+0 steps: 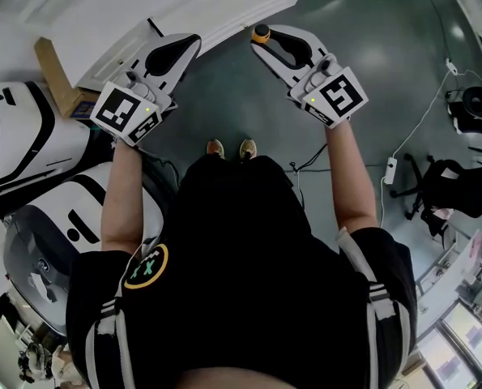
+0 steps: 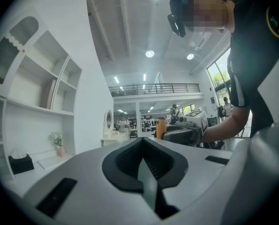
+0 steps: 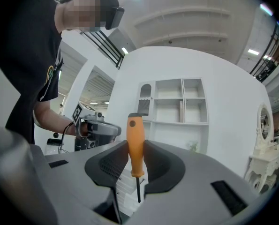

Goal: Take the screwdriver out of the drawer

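Note:
The screwdriver [image 3: 135,144] has an orange handle and a thin dark shaft. It stands upright between the jaws of my right gripper [image 3: 135,150], which is shut on the handle, shaft pointing down. In the head view its orange end [image 1: 261,32] shows at the tip of the right gripper [image 1: 266,45], held out level over the grey floor. My left gripper [image 1: 184,49] is held beside it, a short way to the left, with its jaws together and nothing between them [image 2: 144,159]. No drawer can be made out in any view.
A white cabinet top [image 1: 184,6] lies just beyond the left gripper, with a cardboard box [image 1: 58,75] beside it. White machines [image 1: 30,152] stand at the left. A power strip with its cable [image 1: 390,168] and a chair [image 1: 459,185] are at the right. White wall shelves [image 3: 172,107] face the right gripper.

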Available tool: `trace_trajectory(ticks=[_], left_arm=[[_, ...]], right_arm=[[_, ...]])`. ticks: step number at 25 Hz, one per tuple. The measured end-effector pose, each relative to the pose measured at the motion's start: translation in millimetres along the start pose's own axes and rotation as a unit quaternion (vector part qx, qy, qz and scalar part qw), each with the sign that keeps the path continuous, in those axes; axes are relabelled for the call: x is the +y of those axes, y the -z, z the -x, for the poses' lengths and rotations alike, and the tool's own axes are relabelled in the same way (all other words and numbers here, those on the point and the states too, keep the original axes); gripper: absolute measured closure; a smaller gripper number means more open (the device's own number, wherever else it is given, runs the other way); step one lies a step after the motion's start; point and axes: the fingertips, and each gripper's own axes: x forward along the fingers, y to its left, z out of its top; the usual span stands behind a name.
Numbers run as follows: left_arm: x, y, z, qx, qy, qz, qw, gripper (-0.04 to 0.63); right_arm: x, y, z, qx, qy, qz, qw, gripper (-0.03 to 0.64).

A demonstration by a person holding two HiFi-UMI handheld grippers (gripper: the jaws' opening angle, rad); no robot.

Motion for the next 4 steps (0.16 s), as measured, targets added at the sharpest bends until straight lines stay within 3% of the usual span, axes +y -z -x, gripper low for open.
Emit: trace_trajectory(ticks=[4], left_arm=[[4.2,-1.8,2.7,-0.002,0.001,-0.002,1.0,0.578]], right_arm=[[-0.7,-1.4,-4.2,0.0,0.002,0.001,1.0,0.491]])
